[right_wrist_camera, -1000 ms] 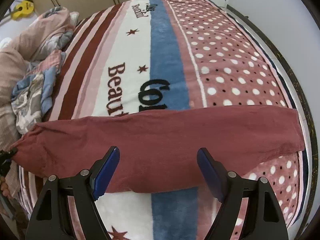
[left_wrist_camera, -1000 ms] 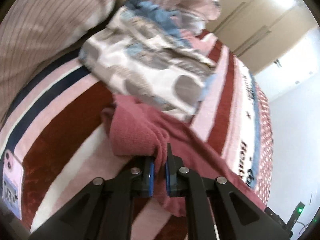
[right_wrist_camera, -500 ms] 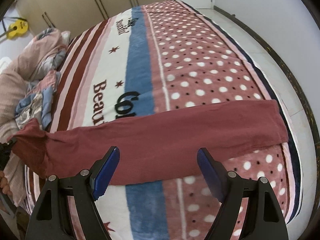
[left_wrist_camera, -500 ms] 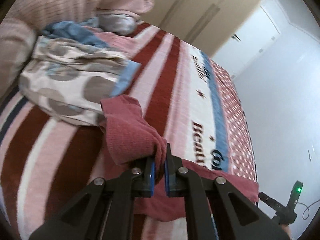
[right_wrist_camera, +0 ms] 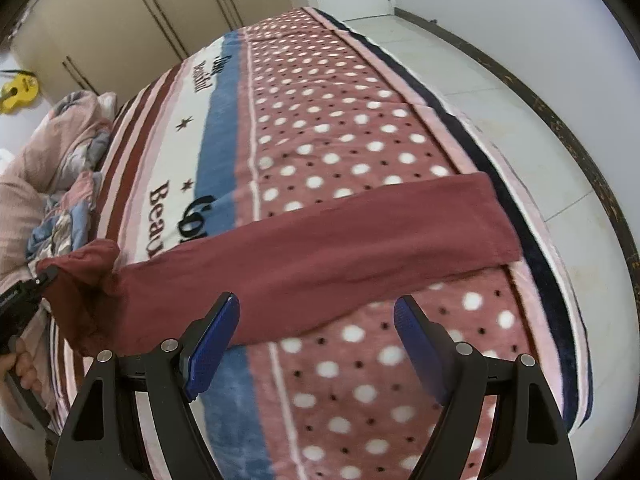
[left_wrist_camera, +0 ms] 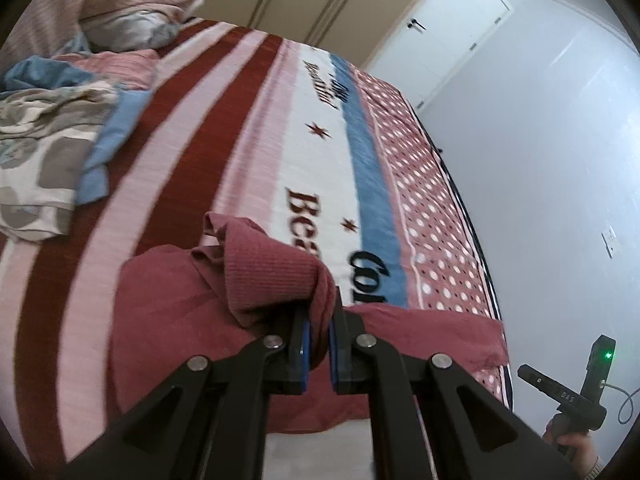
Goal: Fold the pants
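Note:
The dark red pants (right_wrist_camera: 320,256) lie stretched in a long strip across the striped and dotted bed blanket (right_wrist_camera: 328,120), the leg ends at the right edge of the bed. My left gripper (left_wrist_camera: 318,344) is shut on the ribbed waist end of the pants (left_wrist_camera: 272,272) and holds it lifted and bunched above the rest of the cloth. In the right wrist view the left gripper (right_wrist_camera: 44,278) shows at the far left with the raised waist end. My right gripper (right_wrist_camera: 316,340) is open and empty, above the near edge of the pants' middle.
A pile of patterned bedding and clothes (left_wrist_camera: 48,152) lies at the head of the bed on the left. Wardrobe doors (right_wrist_camera: 160,12) and a white door (left_wrist_camera: 452,28) stand behind. The tiled floor (right_wrist_camera: 500,92) runs along the bed's right side. A yellow guitar (right_wrist_camera: 18,90) hangs at the far left.
My left gripper has carried the waist end up and rightward over the pants, away from the bedding pile. My right gripper has drawn back and shifted right, still open.

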